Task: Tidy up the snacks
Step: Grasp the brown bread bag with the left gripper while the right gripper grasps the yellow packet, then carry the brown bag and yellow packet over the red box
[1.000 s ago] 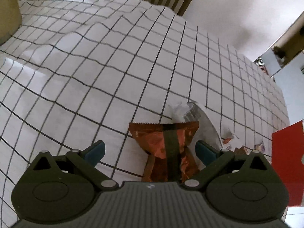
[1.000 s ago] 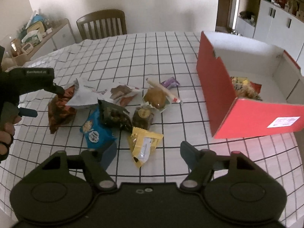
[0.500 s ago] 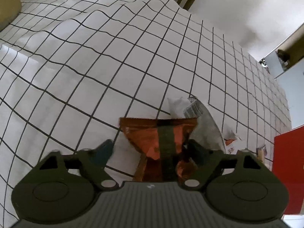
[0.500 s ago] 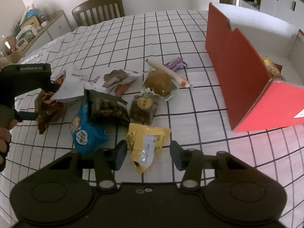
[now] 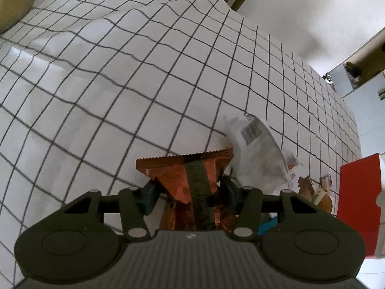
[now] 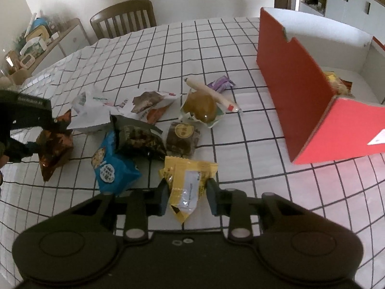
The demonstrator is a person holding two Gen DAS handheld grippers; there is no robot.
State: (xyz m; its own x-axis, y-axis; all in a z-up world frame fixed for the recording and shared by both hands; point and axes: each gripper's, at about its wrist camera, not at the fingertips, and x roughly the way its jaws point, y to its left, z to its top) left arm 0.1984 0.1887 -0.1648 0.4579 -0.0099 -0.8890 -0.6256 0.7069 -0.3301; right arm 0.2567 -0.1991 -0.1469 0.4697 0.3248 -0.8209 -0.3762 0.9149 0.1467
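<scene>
My left gripper [image 5: 190,192] is shut on an orange-brown foil snack packet [image 5: 190,175]; the same packet [image 6: 54,148] shows in the right wrist view at the left end of the snack pile, with the left gripper [image 6: 36,132] on it. My right gripper [image 6: 186,193] is shut on a yellow snack packet [image 6: 187,180] at the near edge of the pile. A red cardboard box [image 6: 300,77] stands open at the right, with some snacks inside it.
Several loose snacks lie on the checked tablecloth [image 6: 192,43]: a blue packet [image 6: 110,166], a dark green packet [image 6: 137,137], a brown round cake [image 6: 203,107], a white packet [image 5: 255,149], a sausage stick [image 6: 211,94]. A wooden chair [image 6: 122,16] stands beyond the table.
Both grippers have moved forward and closed: the left on the orange-brown packet, the right on the yellow packet. One second ago both were open.
</scene>
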